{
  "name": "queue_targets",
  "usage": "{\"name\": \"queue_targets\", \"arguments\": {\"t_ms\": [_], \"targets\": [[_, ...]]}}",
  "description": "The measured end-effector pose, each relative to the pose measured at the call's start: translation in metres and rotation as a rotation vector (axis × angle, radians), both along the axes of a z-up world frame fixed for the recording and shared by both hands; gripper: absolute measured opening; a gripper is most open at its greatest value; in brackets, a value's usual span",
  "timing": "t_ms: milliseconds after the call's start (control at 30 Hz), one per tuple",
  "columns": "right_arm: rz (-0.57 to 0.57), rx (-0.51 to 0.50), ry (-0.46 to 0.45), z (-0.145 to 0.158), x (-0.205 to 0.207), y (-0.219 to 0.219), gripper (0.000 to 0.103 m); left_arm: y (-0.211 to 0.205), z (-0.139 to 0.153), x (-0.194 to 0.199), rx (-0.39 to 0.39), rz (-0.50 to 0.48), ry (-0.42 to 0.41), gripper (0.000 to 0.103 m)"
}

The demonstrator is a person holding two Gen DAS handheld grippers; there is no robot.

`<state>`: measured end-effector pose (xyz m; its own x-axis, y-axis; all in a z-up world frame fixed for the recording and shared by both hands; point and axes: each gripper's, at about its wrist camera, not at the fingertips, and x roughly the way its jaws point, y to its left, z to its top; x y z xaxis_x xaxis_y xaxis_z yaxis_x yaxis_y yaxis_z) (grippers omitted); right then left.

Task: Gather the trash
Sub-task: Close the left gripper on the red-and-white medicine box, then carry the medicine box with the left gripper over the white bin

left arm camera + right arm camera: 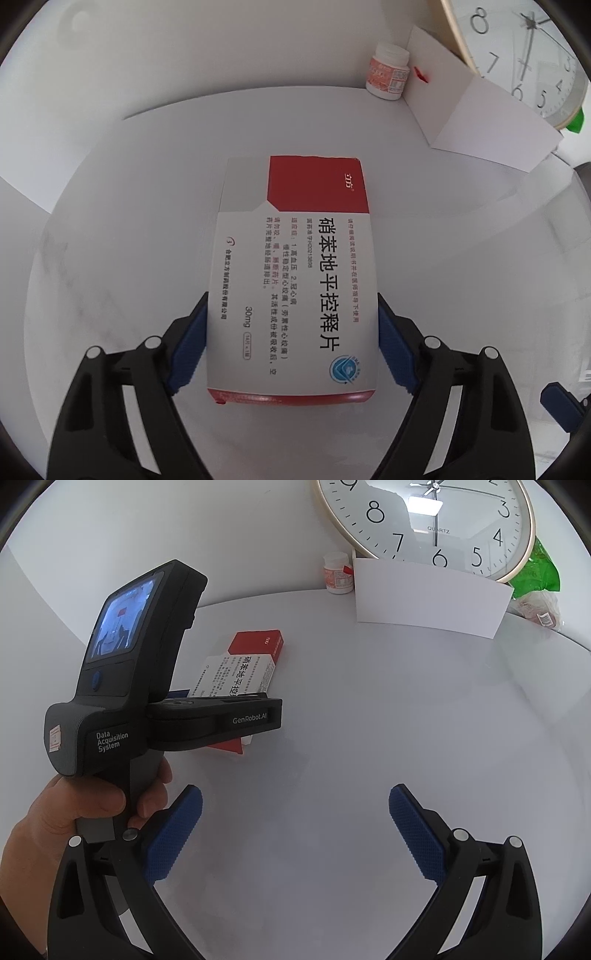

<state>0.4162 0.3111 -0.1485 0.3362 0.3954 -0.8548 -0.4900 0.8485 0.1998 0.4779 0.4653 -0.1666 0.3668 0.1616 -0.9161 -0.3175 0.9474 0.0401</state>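
A red and white medicine box [295,273] with Chinese print lies flat on the white table [122,206]. My left gripper [293,325] is shut on its near end, a blue pad against each long side. The right wrist view shows the same box [243,668] with the left gripper's body over it. My right gripper [295,812] is open and empty above bare table, to the right of the left gripper.
A small white pill bottle [388,72] stands at the back by the wall. A folded white card [428,598] stands in front of a round wall clock [436,520]. A green plastic bag [535,572] and crumpled wrapper lie at the far right.
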Motion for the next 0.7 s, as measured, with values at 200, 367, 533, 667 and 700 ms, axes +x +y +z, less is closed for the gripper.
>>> {"name": "queue_targets", "arguments": {"t_ms": [200,367,533,667,700], "targets": [[-0.017,-0.010,-0.056,0.033,-0.043,-0.034,0.100,-0.045,0.050,-0.050,0.044,-0.051,-0.069,0.079],[-0.058,-0.037,-0.114,0.070,-0.118,-0.093,0.100,-0.087,0.106,-0.141,0.022,-0.116,-0.122,0.079],[-0.146,-0.057,-0.116,0.093,-0.210,-0.169,0.100,-0.156,0.142,-0.236,0.021,-0.227,-0.160,0.079],[-0.245,-0.065,-0.101,0.096,-0.290,-0.240,0.100,-0.228,0.150,-0.310,-0.024,-0.328,-0.155,0.079],[-0.268,-0.068,-0.096,0.096,-0.307,-0.254,0.100,-0.252,0.152,-0.331,-0.036,-0.363,-0.150,0.079]]}}
